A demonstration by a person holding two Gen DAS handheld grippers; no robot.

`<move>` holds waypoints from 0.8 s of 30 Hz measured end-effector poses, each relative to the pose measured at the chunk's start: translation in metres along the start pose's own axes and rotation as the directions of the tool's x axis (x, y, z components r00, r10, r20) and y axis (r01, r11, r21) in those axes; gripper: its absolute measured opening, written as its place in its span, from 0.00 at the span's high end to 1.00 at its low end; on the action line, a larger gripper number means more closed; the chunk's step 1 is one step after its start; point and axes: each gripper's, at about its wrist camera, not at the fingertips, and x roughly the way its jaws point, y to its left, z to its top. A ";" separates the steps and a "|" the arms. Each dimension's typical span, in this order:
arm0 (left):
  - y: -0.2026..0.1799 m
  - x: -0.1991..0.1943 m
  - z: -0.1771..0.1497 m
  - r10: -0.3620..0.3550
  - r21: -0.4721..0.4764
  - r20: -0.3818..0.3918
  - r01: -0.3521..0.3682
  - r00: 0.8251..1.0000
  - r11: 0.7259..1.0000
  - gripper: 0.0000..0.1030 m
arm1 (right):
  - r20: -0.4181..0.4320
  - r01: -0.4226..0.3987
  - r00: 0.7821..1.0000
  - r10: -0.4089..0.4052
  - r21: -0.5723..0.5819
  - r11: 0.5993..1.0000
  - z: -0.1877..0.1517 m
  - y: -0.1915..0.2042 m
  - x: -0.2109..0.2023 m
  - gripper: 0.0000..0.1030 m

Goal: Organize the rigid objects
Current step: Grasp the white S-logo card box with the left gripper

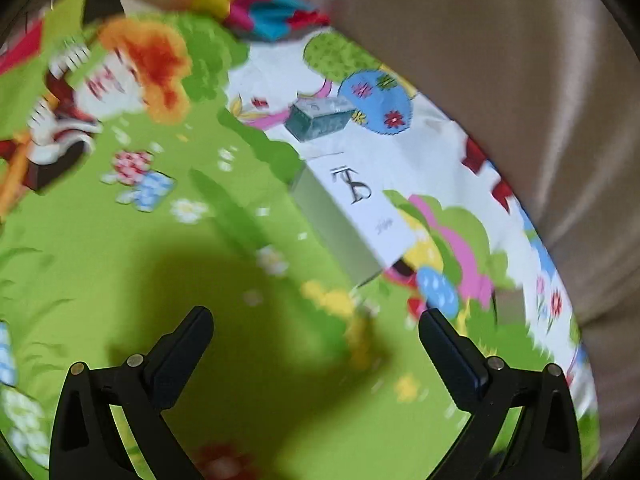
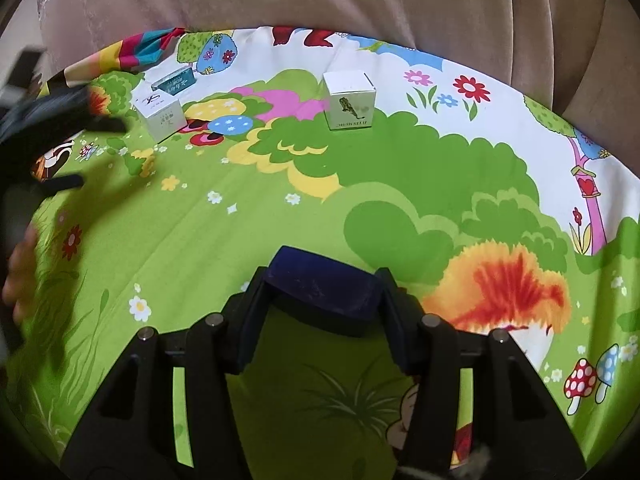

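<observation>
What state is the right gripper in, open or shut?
Shut on a dark blue box: the right gripper has both fingers pressed against the box's sides above the cloth.

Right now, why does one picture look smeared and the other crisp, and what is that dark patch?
Left wrist view: motion blur smears the cartoon cloth and white box; the dark patch is a shadow between the open left gripper fingers. Right wrist view: sharp, fisheye-curved, right gripper holding a dark blue box.

3 boxes on the cloth [image 2: 280, 220] — teal box [image 2: 176, 79] behind white box [image 2: 160, 114], cube box [image 2: 349, 100] well right.
</observation>
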 end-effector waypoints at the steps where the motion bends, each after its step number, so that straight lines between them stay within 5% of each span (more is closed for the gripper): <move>1: -0.002 0.005 0.006 -0.012 -0.064 0.008 0.013 1.000 0.998 0.00 | 0.000 0.000 1.000 0.000 0.000 1.000 0.000 0.000 0.000 0.45; 5: -0.019 0.014 0.035 0.167 -0.242 0.092 -0.141 0.982 0.960 0.00 | 0.000 -0.005 1.000 0.005 0.003 1.000 0.000 0.000 0.000 0.45; 8: -0.026 0.043 0.054 0.224 -0.275 0.001 -0.215 0.975 0.937 0.00 | 0.001 -0.009 1.000 0.009 0.007 1.000 0.000 -0.001 -0.001 0.45; 9: -0.032 0.048 0.057 0.260 -0.238 0.004 -0.251 0.966 0.938 0.01 | 0.002 -0.011 1.000 0.011 0.010 1.000 0.000 -0.001 -0.001 0.44; 11: -0.046 0.056 0.060 0.202 -0.072 0.000 -0.201 0.979 0.977 0.26 | 0.001 -0.015 1.000 0.015 0.012 1.000 0.000 -0.001 -0.001 0.44; 12: -0.051 0.057 0.057 0.170 0.001 -0.007 -0.170 0.985 0.985 0.59 | 0.002 -0.017 1.000 0.017 0.014 1.000 0.000 -0.001 -0.001 0.44; 15: -0.041 0.045 0.033 0.022 0.203 -0.083 -0.005 0.996 0.979 0.59 | 0.004 -0.025 1.000 0.025 0.021 0.999 -0.001 -0.002 -0.001 0.44; 18: -0.031 0.029 0.012 -0.042 0.403 -0.133 0.092 0.990 0.911 0.59 | 0.005 -0.027 1.000 0.026 0.024 0.999 -0.001 -0.003 -0.001 0.44; 21: -0.024 0.018 -0.005 -0.016 0.594 -0.120 0.085 0.993 0.800 0.56 | 0.003 -0.022 1.000 0.022 0.018 1.000 -0.001 -0.001 -0.001 0.43; 23: -0.021 0.017 -0.012 0.028 0.655 -0.067 0.023 0.997 0.755 0.42 | 0.001 -0.017 1.000 0.017 0.012 1.000 0.000 0.000 0.000 0.43; 24: -0.022 0.018 -0.013 0.039 0.658 -0.056 0.007 0.998 0.753 0.24 | 0.001 -0.017 1.000 0.017 0.011 1.000 0.000 -0.001 0.000 0.43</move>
